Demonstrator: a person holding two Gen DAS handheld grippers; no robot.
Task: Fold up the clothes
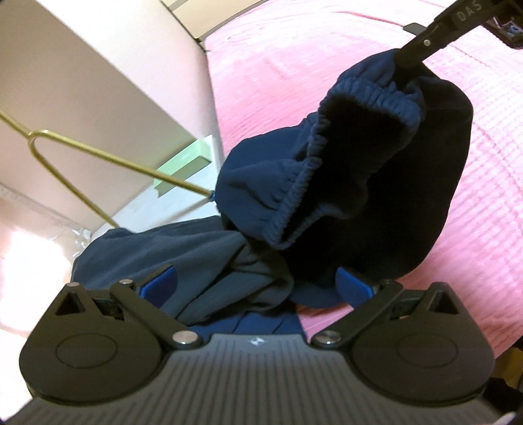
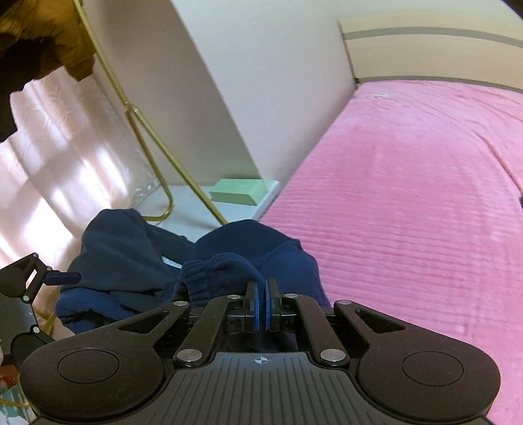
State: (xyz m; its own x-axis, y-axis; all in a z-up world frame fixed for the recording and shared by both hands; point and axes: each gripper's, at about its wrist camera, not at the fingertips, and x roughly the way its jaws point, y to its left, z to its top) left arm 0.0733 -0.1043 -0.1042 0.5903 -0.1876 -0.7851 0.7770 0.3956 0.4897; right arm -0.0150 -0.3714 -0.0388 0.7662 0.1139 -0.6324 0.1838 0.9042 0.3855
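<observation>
A navy garment (image 1: 376,196) with an elastic waistband (image 1: 359,94) hangs over the edge of the pink bedspread (image 1: 294,65). In the left wrist view my right gripper (image 1: 405,59) comes in from the top right, shut on the waistband and holding it up. The right wrist view shows its blue pads (image 2: 258,307) pressed together on the gathered navy waistband (image 2: 212,274). My left gripper (image 1: 256,281) stands wide open low under the garment. A bunched fold of cloth (image 1: 228,271) lies loose between its pads. One left finger (image 2: 62,278) shows at the left of the right wrist view.
A thin gold metal frame (image 1: 98,157) stands left of the bed, close to the hanging cloth. A green box (image 2: 238,193) lies on the pale floor by a white wall panel (image 2: 261,81). A brown garment (image 2: 49,29) hangs at the upper left. A light curtain (image 2: 49,157) fills the left side.
</observation>
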